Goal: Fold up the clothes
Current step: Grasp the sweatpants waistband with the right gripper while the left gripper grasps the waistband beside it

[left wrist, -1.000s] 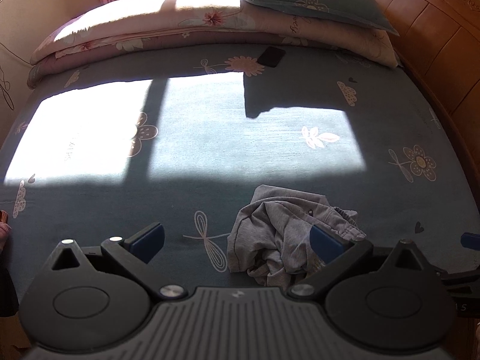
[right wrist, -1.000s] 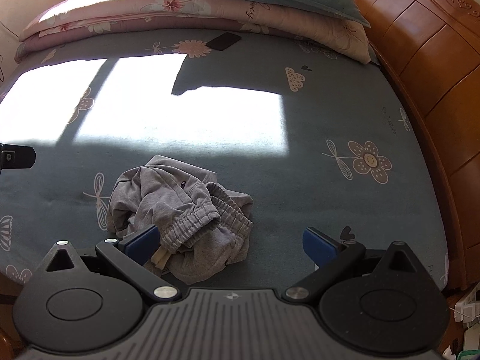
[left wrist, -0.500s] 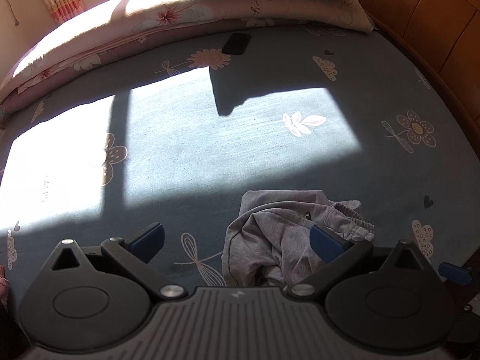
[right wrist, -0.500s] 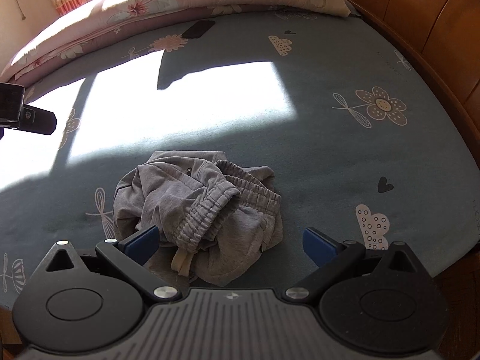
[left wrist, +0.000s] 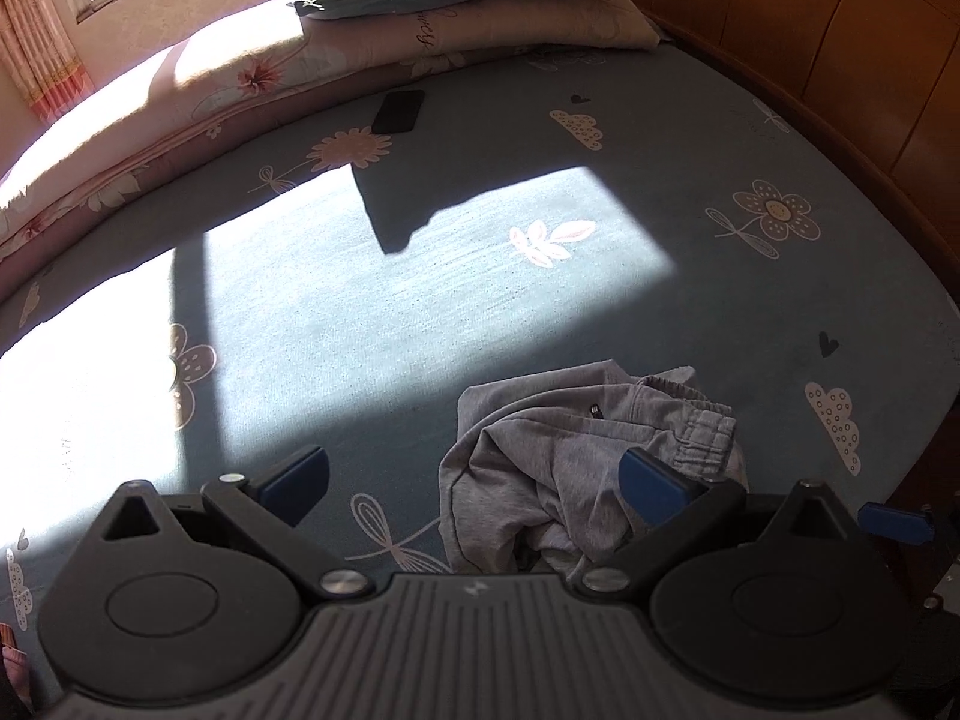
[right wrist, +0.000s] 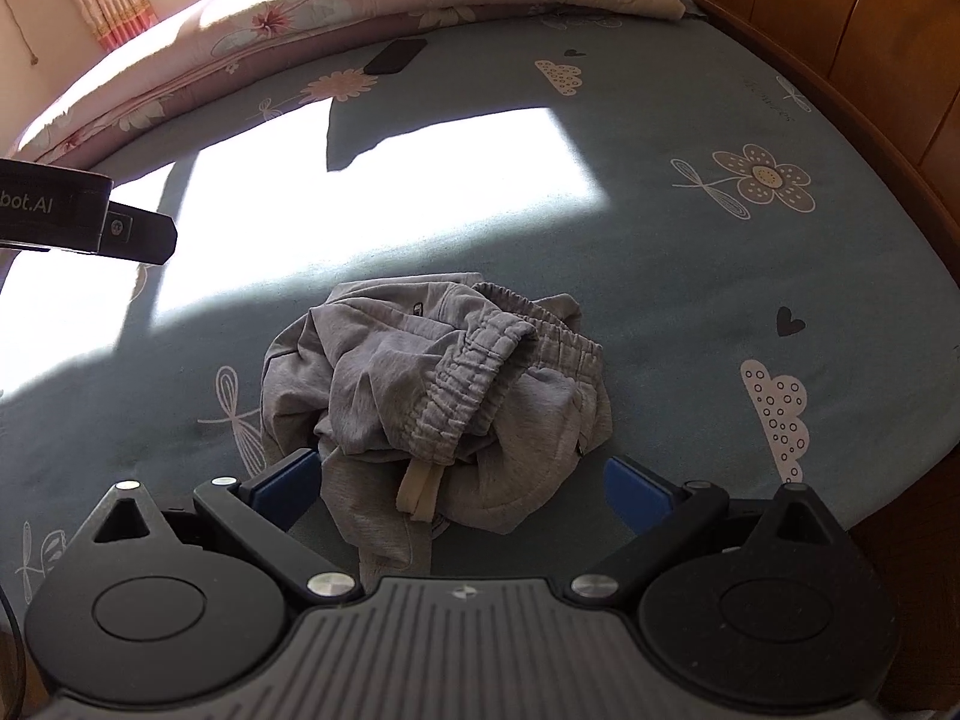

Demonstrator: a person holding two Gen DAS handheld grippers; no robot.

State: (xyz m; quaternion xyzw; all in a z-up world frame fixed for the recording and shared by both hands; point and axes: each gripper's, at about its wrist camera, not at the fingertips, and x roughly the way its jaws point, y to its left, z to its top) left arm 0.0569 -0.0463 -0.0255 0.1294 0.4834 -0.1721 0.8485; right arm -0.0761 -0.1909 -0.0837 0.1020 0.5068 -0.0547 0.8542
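A crumpled grey pair of sweatpants (right wrist: 432, 384) with an elastic waistband and a cream drawstring lies in a heap on the blue bedsheet near the bed's front edge. In the right wrist view my right gripper (right wrist: 459, 486) is open, and the heap's near edge lies between its blue fingers. In the left wrist view the same sweatpants (left wrist: 558, 468) sit at the lower right; my left gripper (left wrist: 474, 477) is open, its right finger over the cloth, holding nothing. The left gripper's body (right wrist: 78, 216) shows at the right wrist view's left edge.
The blue flower-print sheet (right wrist: 660, 252) has a bright sun patch in the middle. A black phone (right wrist: 396, 56) lies near the folded pink quilt (right wrist: 228, 42) and stacked pillows (left wrist: 480, 6) at the far side. A wooden headboard (right wrist: 870, 36) runs along the right.
Both grippers have swung and tilted, so the sweatpants now sit more central between the right gripper's fingers. The heap itself has not moved. Both grippers stay open.
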